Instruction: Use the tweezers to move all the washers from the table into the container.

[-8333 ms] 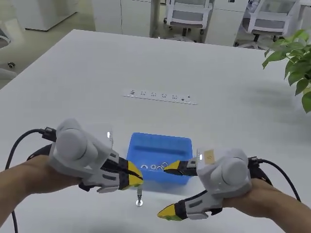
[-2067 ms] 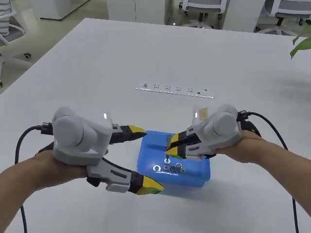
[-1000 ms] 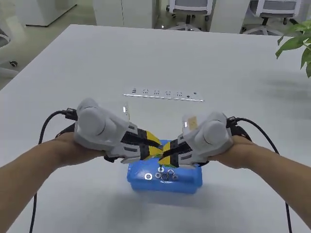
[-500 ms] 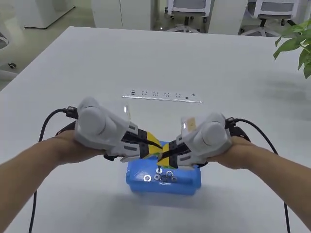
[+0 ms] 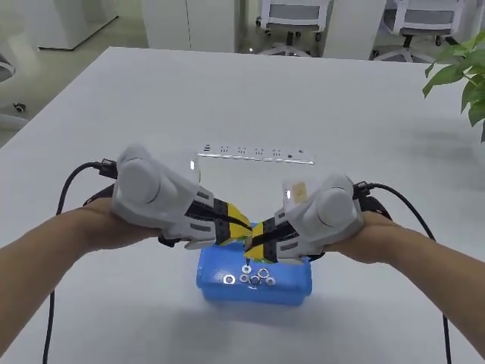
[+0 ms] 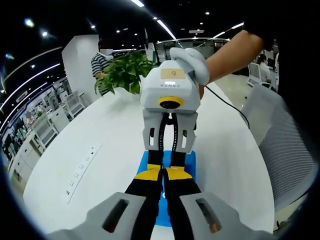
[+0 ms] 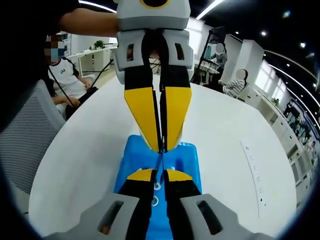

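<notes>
L tongs (image 5: 241, 226) now meet R tongs (image 5: 255, 240) over container (image 5: 295, 285); both narrow, gripping tweezers (image 7: 159, 161).

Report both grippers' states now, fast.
Left gripper: closed on one end of the tweezers.
Right gripper: closed on the other end, above the blue container.

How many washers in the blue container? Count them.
5 washers in the container: one apart at left, four clustered centrally; the left gripper and right gripper may hide more.

Head view looks down; gripper views face each other, share container (image 5: 227, 292).
</notes>
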